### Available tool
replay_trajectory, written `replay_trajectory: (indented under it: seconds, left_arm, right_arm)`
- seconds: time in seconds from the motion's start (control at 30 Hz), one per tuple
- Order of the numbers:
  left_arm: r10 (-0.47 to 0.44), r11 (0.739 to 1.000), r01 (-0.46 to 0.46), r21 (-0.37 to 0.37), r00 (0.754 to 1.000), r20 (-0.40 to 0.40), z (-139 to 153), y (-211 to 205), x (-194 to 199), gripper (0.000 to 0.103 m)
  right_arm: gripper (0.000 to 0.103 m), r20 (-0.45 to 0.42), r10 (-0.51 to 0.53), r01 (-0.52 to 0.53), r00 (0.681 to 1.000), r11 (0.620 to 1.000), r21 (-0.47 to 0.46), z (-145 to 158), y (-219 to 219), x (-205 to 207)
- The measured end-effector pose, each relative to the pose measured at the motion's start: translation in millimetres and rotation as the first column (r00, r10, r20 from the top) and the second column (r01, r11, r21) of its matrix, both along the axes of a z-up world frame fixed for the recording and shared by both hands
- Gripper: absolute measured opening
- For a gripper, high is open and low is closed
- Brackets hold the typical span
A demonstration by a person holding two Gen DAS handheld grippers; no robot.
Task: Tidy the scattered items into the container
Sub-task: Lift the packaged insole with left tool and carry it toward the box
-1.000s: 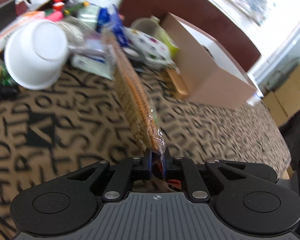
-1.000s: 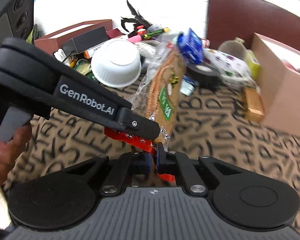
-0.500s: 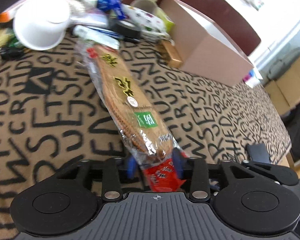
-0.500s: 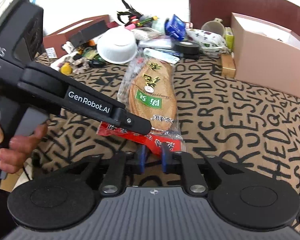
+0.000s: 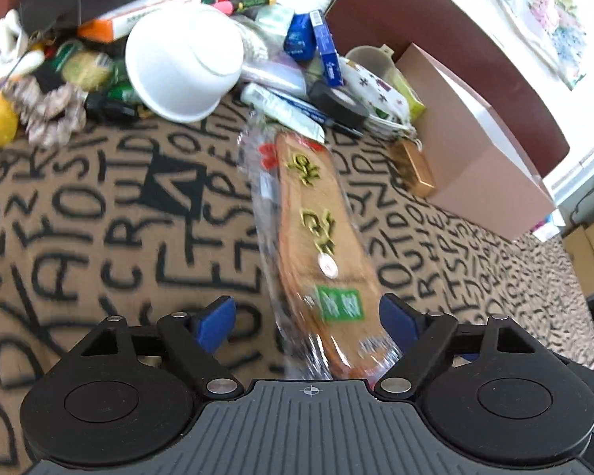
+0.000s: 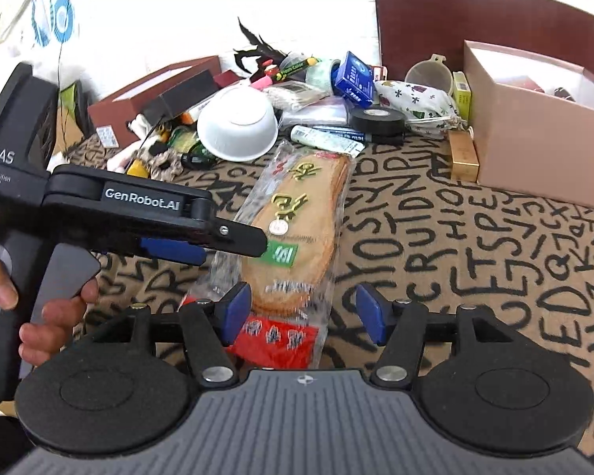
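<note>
A packet of tan insoles in clear plastic [image 5: 320, 229] [image 6: 297, 217] lies flat on the lettered tablecloth, its red header nearest me. My left gripper [image 5: 307, 316] has its jaws opening wide over the packet's near end, and the blue pads do not press on it. From the left of the right wrist view that same left gripper [image 6: 233, 245] reaches over the packet. My right gripper [image 6: 303, 310] is opening too, with the red header between its pads and free of them. The pink open box [image 5: 475, 150] [image 6: 534, 138] stands at the right.
An upturned white bowl [image 5: 182, 63] [image 6: 237, 126], a black tape roll [image 6: 378, 120], a small gold box [image 6: 463, 154] and a pile of small clutter lie behind the packet. A brown chair back [image 6: 455, 19] rises beyond. A person's hand [image 6: 55, 316] holds the left gripper.
Both grippers were shut on the packet's near end, holding it up on edge. It has come down flat on the cloth and both pairs of jaws have opened off it.
</note>
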State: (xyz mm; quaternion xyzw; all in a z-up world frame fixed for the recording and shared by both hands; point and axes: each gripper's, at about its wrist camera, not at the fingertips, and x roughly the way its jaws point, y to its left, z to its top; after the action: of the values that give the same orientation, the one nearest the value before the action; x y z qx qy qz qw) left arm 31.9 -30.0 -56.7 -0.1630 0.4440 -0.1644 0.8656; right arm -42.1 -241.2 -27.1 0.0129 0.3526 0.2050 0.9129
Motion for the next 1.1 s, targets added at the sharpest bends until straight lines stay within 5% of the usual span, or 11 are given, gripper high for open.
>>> replay_trajectory:
  seconds: [0.57, 0.8, 0.93, 1.1]
  left_arm:
    - [-0.079, 0.996, 0.08, 0.031, 0.996, -0.03, -10.5, -16.1, 34.6, 0.049]
    - [-0.085, 0.996, 0.086, 0.036, 0.996, -0.011, -14.9, -18.4, 43.5, 0.053]
    - [-0.098, 0.992, 0.098, 0.073, 0.995, -0.008, -12.8, -22.0, 44.4, 0.042]
    - [-0.099, 0.991, 0.099, 0.088, 0.995, -0.006, -11.9, -25.4, 40.2, 0.044]
  right_arm:
    - [0.062, -0.099, 0.006, -0.001, 0.995, 0.999, 0.051, -25.8, 18.7, 55.2]
    - [0.061, -0.099, -0.033, 0.042, 0.995, 0.996, 0.082, -32.7, 20.1, 71.5]
    - [0.06, -0.092, -0.047, 0.057, 0.995, 0.993, 0.103, -35.8, 17.5, 77.3]
    - [0.038, -0.089, -0.063, 0.07, 0.994, 0.994, 0.085, -30.8, 14.0, 70.6]
